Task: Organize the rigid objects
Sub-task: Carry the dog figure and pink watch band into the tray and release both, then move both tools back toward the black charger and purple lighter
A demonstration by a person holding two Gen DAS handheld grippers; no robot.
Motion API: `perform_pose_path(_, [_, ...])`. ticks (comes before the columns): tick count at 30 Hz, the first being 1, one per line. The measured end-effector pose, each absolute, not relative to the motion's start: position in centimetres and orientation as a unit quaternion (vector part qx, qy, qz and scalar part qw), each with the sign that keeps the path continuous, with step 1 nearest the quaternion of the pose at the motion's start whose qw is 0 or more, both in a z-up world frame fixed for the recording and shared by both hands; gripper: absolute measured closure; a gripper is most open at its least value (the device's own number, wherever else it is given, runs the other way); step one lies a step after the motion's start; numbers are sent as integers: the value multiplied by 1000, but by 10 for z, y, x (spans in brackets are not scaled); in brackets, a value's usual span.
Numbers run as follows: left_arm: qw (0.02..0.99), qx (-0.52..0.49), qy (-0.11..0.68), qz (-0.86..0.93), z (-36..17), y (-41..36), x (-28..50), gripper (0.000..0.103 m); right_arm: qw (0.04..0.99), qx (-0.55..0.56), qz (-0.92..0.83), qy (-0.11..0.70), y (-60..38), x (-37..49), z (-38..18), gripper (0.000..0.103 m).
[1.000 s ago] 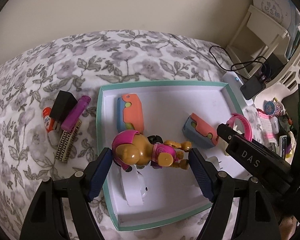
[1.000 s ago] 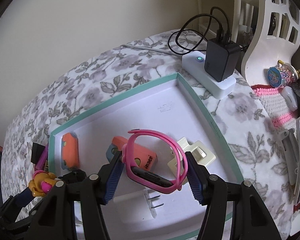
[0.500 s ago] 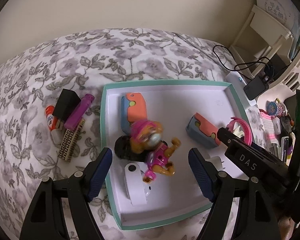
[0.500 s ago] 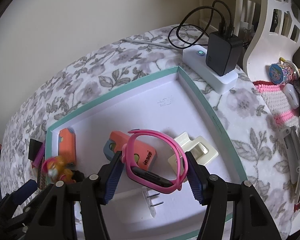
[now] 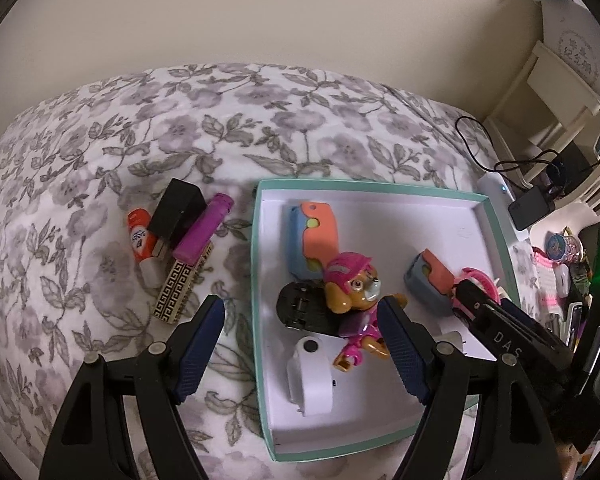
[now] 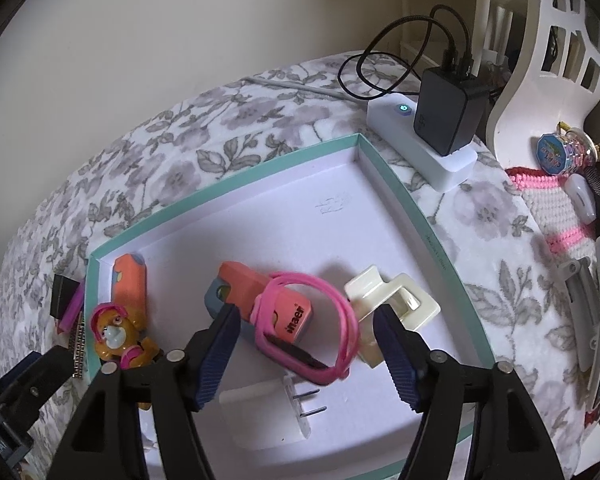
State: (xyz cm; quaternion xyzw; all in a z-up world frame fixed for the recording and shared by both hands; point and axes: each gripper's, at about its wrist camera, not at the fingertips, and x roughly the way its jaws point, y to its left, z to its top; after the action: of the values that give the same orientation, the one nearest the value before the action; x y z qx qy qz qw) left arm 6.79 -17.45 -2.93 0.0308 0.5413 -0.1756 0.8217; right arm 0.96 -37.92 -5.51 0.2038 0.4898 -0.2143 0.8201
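**Two drops into the tray, four things left outside**

Both grippers are at the release step. The right gripper (image 6: 304, 344) has just been opening its jaws; the pink watch (image 6: 312, 332) lies between them, tipped against the orange-and-blue case (image 6: 256, 292), and the pads look clear of it. The left gripper (image 5: 300, 344) stands wide with nothing held, and the toy pup (image 5: 354, 304) lies in the teal-rimmed tray (image 5: 496, 224) atop a black clip (image 5: 300, 308).

The glue stick (image 5: 140, 240), black adapter (image 5: 176, 212), purple lighter (image 5: 204, 228) and patterned box (image 5: 180, 292) lie bunched together on the floral cover, just beside the tray. The next move probably calls for the left gripper to swing over to that cluster (the lighter on top looks easiest to take first).
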Motion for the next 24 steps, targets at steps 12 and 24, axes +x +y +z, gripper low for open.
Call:
perform_pose_path(12, [824,37,547,-140,-37,-158,76,22,829,187,-219,479,-377,13,-53,4])
perform_pose_path(24, [836,8,540,-98,-35,-119,99,10,849,195,-201,448,-369,13,-43,0])
